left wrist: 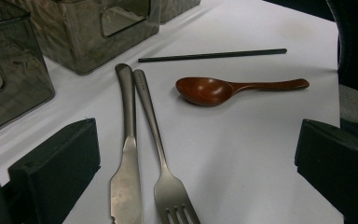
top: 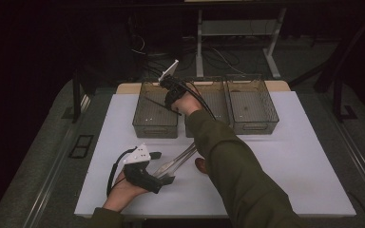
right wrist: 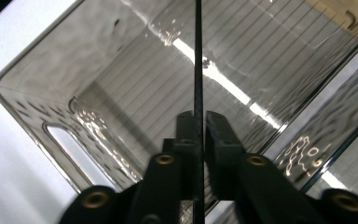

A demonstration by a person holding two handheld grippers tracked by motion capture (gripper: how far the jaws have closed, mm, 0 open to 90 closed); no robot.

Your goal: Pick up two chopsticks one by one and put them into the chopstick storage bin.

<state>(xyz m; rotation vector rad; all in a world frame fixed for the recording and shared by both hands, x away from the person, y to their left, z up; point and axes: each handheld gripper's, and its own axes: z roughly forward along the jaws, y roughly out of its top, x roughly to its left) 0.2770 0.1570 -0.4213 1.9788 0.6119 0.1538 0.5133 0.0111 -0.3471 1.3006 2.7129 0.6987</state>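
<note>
The right gripper (right wrist: 199, 122) reaches across the worktop (top: 290, 156) to the far row of three smoked plastic bins and hangs over the leftmost bin (top: 148, 124), near the far-left corner. Its fingers (right wrist: 216, 133) are clamped on a thin black chopstick (right wrist: 198, 60). In the right gripper view the stick runs straight up between the two pads and out along the gripper's own line, over the open mouth of that bin and its ribbed floor. From the high view the free end of the stick slants down toward the bin's interior, so its long axis points into the bin, not across the rim. Whether the tip touches the floor cannot be told. My reading is that this is a sorting job and the stick is about to be let go here; the move turns on the whole stick lying inside the bin walls when the pads part.

The left gripper (top: 164, 167) rests low near the near-left part of the worktop, its fingers (left wrist: 56, 163) wide apart and holding nothing. Just ahead of them, between the two pads, lie a metal knife (left wrist: 127, 154) and a metal fork (left wrist: 161, 158) side by side, handles pointing away toward the bins. Farther on lie a brown wooden spoon (left wrist: 223, 88) and a second black chopstick (left wrist: 212, 55), both crosswise to the knife and fork. The left hand is plainly nearer to all four.
</note>
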